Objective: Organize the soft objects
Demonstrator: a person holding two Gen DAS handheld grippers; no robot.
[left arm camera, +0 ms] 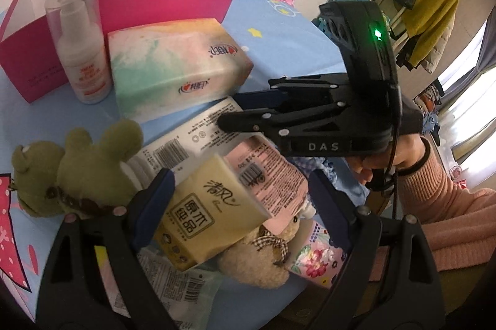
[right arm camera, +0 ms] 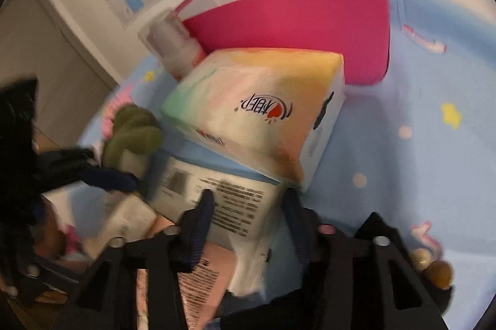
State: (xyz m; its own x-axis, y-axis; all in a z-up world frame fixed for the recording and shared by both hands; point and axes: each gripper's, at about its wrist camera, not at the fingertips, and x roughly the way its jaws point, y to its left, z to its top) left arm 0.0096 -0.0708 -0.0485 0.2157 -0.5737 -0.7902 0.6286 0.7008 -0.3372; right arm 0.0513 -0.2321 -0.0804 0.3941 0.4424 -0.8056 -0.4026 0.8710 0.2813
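On the blue cartoon-print sheet [left arm camera: 279,29], soft goods lie heaped before an open pink box [left arm camera: 124,4]. Left gripper [left arm camera: 238,200] stands wide, jaws either side of a yellow tissue pack [left arm camera: 198,218]; whether they press it I cannot tell. Right gripper [right arm camera: 248,212], jaws narrowly parted, straddles a white printed pack [right arm camera: 235,206] beneath the rainbow tissue pack [right arm camera: 257,110]

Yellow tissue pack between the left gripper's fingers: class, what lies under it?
Under the yellow tissue pack: a pink pack, a white pack and a cream plush bear. The bear's face is covered.
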